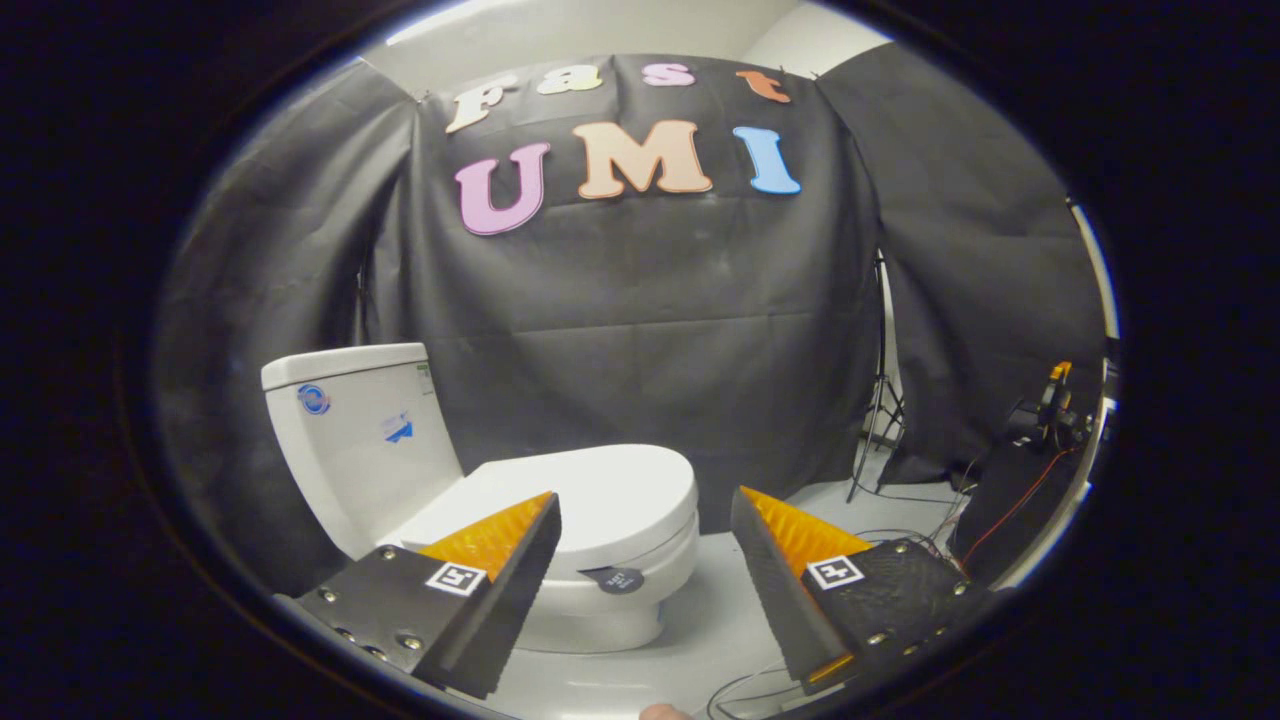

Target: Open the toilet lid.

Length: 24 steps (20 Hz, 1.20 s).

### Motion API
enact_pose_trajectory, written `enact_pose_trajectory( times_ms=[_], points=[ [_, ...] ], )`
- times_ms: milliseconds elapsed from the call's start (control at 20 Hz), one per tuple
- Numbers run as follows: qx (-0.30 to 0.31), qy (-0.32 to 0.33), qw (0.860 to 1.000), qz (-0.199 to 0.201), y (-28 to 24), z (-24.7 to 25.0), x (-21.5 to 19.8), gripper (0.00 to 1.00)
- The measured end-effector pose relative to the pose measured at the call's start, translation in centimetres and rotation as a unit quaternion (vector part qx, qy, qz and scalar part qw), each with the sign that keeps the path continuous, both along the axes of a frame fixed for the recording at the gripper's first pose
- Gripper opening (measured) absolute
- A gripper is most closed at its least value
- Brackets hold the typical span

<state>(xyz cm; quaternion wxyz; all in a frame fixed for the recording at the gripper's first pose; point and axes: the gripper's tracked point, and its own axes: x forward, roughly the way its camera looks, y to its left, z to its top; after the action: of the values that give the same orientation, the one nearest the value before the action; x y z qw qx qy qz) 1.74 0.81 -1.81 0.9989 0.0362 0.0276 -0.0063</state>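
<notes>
Toilet lid [590, 495] smooth, glossy, ceramic-like; tank [360, 440] same; floor [700, 640] smooth, faintly shiny.

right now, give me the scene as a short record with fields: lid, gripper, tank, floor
lid: toilet lid down flat on the bowl, not yet raised
gripper: gripper open, fingers spread apart, gripping nothing, lid's front edge just beyond them
tank: toilet tank upright behind the lid, against the black cloth wall
floor: cables and a tripod stand beside the toilet

gripper view | rides the tool [645, 505] | faces toilet [560, 500] from near (slightly above) | booth wall beyond
</notes>
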Motion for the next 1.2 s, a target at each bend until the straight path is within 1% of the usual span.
enact_pose_trajectory(
  times_ms=[150, 250, 350, 450, 550, 600, 650, 750, 850, 1000, 1200],
  points=[
    [-0.01, 0.007, 1.0, 0.002, 0.2, 0.2, 0.9, 1.0],
    [-0.032, 0.009, 0.999, -0.004, -0.2, 0.5, 2.1, 1.0],
    [-0.049, 0.02, 0.999, -0.001, -0.4, 0.1, 3.1, 1.0],
    [-0.046, 0.036, 0.998, -0.002, -0.5, -0.8, 3.8, 1.0],
    [-0.027, 0.044, 0.999, -0.001, -0.1, -1.5, 4.3, 1.0],
    [-0.028, 0.048, 0.998, -0.005, 0.0, -2.1, 4.8, 1.0],
    [-0.027, 0.067, 0.997, -0.011, -0.2, -3.4, 5.1, 1.0],
    [-0.014, 0.101, 0.995, -0.007, 0.0, -5.7, 5.7, 1.0],
    [0.018, 0.134, 0.991, -0.01, 0.1, -7.7, 6.2, 1.0],
    [0.078, 0.159, 0.984, -0.018, 0.3, -9.2, 7.4, 1.0],
    [0.132, 0.198, 0.971, -0.025, 0.1, -12.0, 8.0, 1.0]
  ],
)
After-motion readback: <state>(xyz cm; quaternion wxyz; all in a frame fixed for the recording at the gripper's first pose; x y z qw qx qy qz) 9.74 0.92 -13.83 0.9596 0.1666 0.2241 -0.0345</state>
